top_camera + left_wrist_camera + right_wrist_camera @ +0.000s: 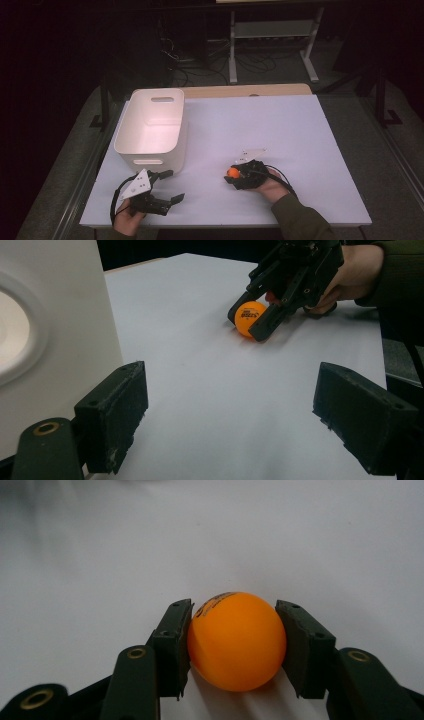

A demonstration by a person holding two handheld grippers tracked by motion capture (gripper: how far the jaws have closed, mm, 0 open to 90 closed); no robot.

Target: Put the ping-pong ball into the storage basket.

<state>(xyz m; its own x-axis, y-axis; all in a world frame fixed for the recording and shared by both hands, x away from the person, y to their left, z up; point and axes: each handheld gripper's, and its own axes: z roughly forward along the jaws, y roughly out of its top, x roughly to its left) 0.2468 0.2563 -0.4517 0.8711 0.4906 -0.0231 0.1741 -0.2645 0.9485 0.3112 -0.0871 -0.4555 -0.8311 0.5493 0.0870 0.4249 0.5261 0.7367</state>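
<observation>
An orange ping-pong ball with black print rests on the white table sheet, and my right gripper is shut on it, a jaw pressed to each side. The high view puts the ball right of the table's middle, near the front, with the right gripper low over the sheet. From the left gripper view the ball lies far ahead between the right gripper's jaws. My left gripper is open with nothing between its jaws; it sits at the front left, just in front of the white bin.
The white plastic bin with handle cut-outs stands at the table's left, close beside my left gripper. The white sheet covers the table out to a wooden strip at the back edge. Beyond the table lie a dark floor, cables and a metal frame.
</observation>
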